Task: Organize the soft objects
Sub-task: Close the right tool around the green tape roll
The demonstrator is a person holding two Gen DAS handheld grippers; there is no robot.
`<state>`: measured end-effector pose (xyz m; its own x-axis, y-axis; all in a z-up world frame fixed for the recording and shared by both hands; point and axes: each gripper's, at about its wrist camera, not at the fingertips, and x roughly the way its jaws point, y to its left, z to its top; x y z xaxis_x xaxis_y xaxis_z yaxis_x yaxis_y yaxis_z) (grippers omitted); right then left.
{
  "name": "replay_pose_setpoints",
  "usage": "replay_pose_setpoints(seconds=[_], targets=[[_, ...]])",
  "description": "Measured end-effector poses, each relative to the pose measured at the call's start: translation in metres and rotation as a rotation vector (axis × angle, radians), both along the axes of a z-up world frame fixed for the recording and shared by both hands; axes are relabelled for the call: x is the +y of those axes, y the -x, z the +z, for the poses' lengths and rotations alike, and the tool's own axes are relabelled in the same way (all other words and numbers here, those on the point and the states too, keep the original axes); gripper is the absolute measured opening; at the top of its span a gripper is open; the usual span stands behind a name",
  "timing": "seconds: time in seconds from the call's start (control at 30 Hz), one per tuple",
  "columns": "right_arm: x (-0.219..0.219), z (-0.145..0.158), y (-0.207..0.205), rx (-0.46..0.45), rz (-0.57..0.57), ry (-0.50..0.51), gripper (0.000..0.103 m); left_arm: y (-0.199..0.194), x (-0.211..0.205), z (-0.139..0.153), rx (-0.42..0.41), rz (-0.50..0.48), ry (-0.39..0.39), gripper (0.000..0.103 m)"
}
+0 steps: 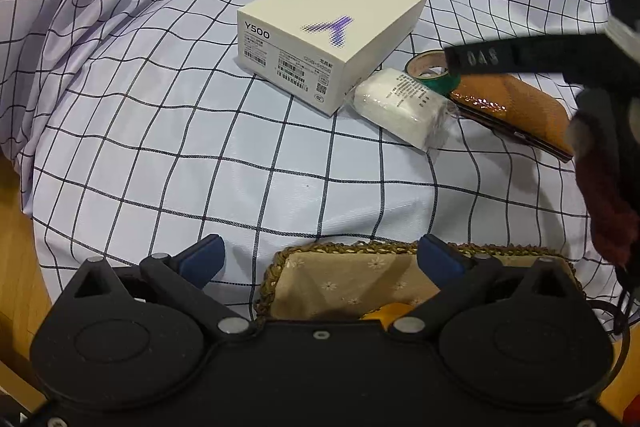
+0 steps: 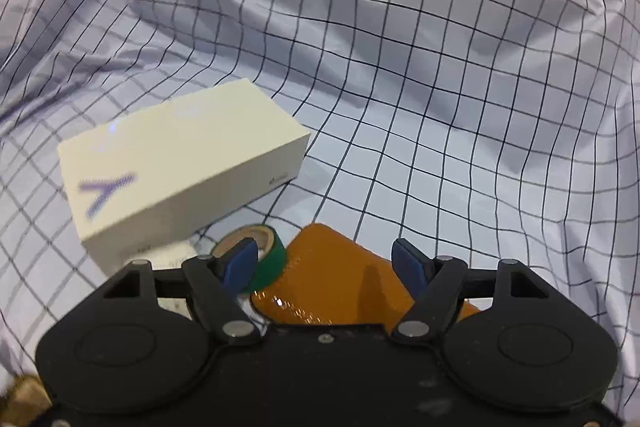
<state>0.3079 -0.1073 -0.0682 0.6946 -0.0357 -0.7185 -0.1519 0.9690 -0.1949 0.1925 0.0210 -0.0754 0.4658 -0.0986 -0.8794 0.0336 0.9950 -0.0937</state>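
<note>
My left gripper (image 1: 320, 259) is open and empty, hovering over a woven basket (image 1: 280, 259) with a floral cloth lining; something yellow (image 1: 384, 313) lies inside it. A white wrapped soft pack (image 1: 404, 107) lies on the checked cloth beside a white phone box (image 1: 332, 35). A green tape roll (image 1: 434, 73) and an orange case (image 1: 516, 107) lie to its right. My right gripper (image 2: 326, 263) is open and empty just above the orange case (image 2: 336, 279), its left finger over the green tape roll (image 2: 270, 259). The white box (image 2: 180, 167) is to the left.
A checked white cloth (image 1: 200, 147) covers the surface, wrinkled and rising at the back (image 2: 400, 47). Wooden floor (image 1: 16, 247) shows at the left edge. The right gripper's body (image 1: 580, 59) reaches in from the right, with dark red fabric (image 1: 608, 203) below it.
</note>
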Motion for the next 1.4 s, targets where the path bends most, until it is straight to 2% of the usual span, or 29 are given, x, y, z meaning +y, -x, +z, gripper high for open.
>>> replay_pose_setpoints(seconds=[0.37,0.9,1.03,1.13,1.3,1.4], targets=[[0.009,0.001,0.020,-0.039,0.141,0.076,0.073,-0.001,-0.002,-0.001,0.003,-0.001,0.005,0.099],[0.035,-0.018,0.004,-0.042,0.307,0.177,0.071,-0.003,0.000,-0.003,0.015,0.001,0.020,0.099],[0.036,-0.022,-0.004,-0.019,0.340,0.176,0.060,-0.003,0.000,-0.003,0.015,0.001,0.020,0.099],[0.034,-0.024,-0.009,0.012,0.352,0.149,0.046,-0.004,0.001,-0.003,0.014,0.005,0.020,0.099],[0.033,-0.025,-0.008,0.014,0.340,0.121,0.046,-0.006,0.002,-0.001,0.011,0.014,0.020,0.099],[0.028,-0.021,-0.008,-0.001,0.288,0.091,0.046,-0.007,0.001,0.001,0.004,0.016,0.020,0.099]])
